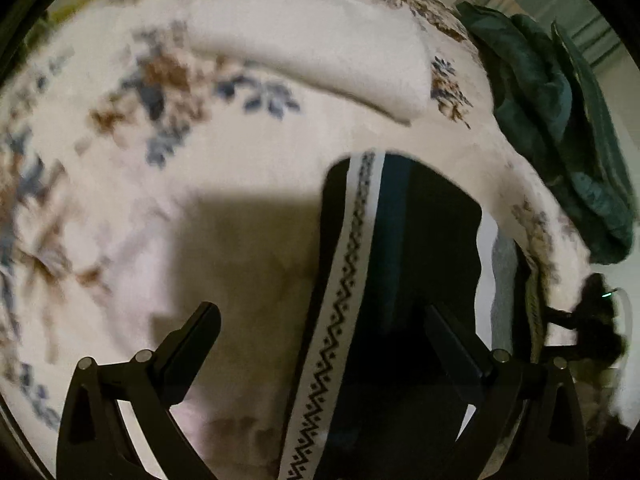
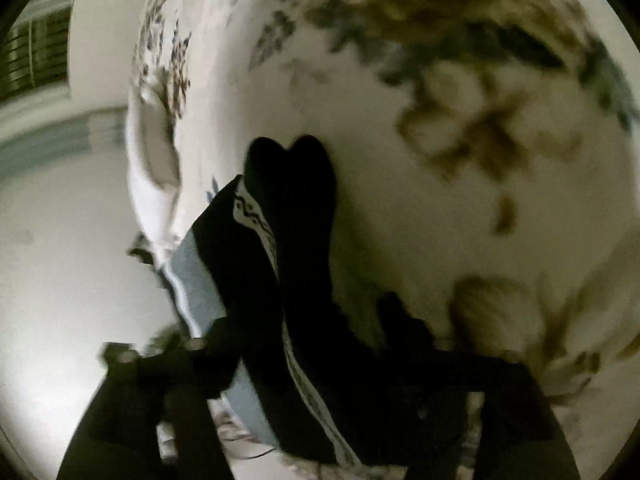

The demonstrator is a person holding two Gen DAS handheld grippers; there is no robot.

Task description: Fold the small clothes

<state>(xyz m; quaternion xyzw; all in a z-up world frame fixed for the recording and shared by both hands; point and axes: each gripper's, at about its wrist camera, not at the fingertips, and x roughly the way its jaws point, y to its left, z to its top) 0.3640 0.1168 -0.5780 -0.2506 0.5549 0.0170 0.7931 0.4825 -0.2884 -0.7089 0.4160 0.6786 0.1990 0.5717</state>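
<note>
A dark sock (image 1: 420, 240) with a white zigzag-patterned band (image 1: 352, 264) lies on the floral blanket (image 1: 140, 200). My left gripper (image 1: 322, 316) hovers over it, open wide; the left finger is over bare blanket and the right finger over the sock's dark part. In the blurred right wrist view, dark socks (image 2: 292, 200) lie side by side, their rounded toes pointing away, with a grey-blue strip (image 2: 200, 280) at their left. My right gripper (image 2: 300, 340) straddles them near the blanket's edge, its dark fingers spread apart and open.
A folded white cloth (image 1: 320, 48) lies further up the blanket. A heap of dark green fabric (image 1: 560, 120) sits at the right edge. A dark, blurred object (image 1: 592, 320) shows low right. Pale floor (image 2: 60, 240) lies beyond the blanket's left edge.
</note>
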